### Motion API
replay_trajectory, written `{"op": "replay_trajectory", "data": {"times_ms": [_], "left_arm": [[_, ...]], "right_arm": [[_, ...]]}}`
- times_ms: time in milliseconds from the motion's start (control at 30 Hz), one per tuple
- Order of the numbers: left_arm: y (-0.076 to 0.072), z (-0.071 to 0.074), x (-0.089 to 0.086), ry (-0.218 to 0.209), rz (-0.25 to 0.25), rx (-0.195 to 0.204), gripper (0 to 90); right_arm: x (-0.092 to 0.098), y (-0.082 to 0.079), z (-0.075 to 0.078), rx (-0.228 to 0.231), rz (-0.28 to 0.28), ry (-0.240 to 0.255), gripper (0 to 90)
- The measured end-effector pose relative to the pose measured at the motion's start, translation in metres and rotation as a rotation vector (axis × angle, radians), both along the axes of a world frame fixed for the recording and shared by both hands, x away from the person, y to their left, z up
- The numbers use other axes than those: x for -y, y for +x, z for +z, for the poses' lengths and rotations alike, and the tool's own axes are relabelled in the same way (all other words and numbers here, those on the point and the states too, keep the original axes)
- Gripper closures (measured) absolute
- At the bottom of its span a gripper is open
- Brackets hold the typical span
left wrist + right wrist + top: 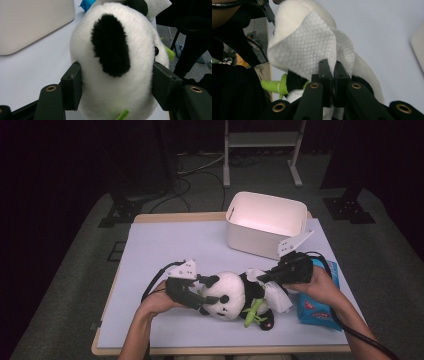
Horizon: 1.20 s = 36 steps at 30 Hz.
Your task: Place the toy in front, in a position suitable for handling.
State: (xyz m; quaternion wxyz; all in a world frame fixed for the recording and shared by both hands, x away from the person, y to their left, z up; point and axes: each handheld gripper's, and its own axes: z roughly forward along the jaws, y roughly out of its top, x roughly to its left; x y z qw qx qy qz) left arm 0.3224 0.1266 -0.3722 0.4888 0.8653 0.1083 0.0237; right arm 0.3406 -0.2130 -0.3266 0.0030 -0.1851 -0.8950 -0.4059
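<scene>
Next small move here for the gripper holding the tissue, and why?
Probably drag the white tissue along the panda plush's body: the right gripper pinches it against the toy while the left gripper clamps the head steady.

Plush panda (227,295): white fur, black ears, black eye patch, black limbs. Bamboo sprig (252,312) on its front: bright green. Tissue (312,47) pinched in right hand-held gripper (331,72): white, dimpled quilted pattern. Both hand-held grippers black, brass-coloured screw rings; left hand-held gripper (115,87) same. Packet (320,305) beside right hand-held gripper: blue, red marking. Bin (265,222) beyond: cream white. Desk (165,250): pale lavender-white top, light wood edge.
</scene>
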Motion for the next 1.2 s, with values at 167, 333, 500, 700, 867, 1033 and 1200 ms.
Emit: {"op": "replay_trajectory", "data": {"times_ms": [167, 333, 500, 700, 867, 1033, 1200], "left_arm": [[0.002, 0.0, 0.0, -0.015, 0.009, -0.034, 31.5], [0.005, 0.001, -0.001, -0.034, 0.04, -0.081, 18.6], [0.007, -0.002, -0.002, -0.027, 0.047, -0.132, 11.3], [0.004, -0.005, -0.002, -0.051, 0.004, -0.087, 29.4], [0.001, -0.004, 0.004, -0.044, -0.013, -0.034, 32.2], [-0.001, -0.004, 0.006, -0.04, -0.009, -0.014, 32.3], [-0.003, -0.003, 0.01, -0.044, -0.008, -0.001, 32.5]], "right_arm": [[0.018, -0.002, -0.007, -0.011, -0.031, -0.004, 86.8], [0.027, -0.006, -0.013, -0.025, -0.043, 0.0, 86.8], [0.029, -0.009, -0.015, -0.033, -0.036, 0.001, 86.8], [0.027, -0.008, -0.009, -0.025, -0.034, 0.003, 86.7], [0.013, -0.006, 0.0, -0.022, 0.004, 0.028, 86.7], [-0.007, -0.003, -0.001, -0.025, 0.036, 0.005, 86.7], [-0.015, -0.003, 0.0, -0.026, 0.048, -0.001, 86.7]]}}
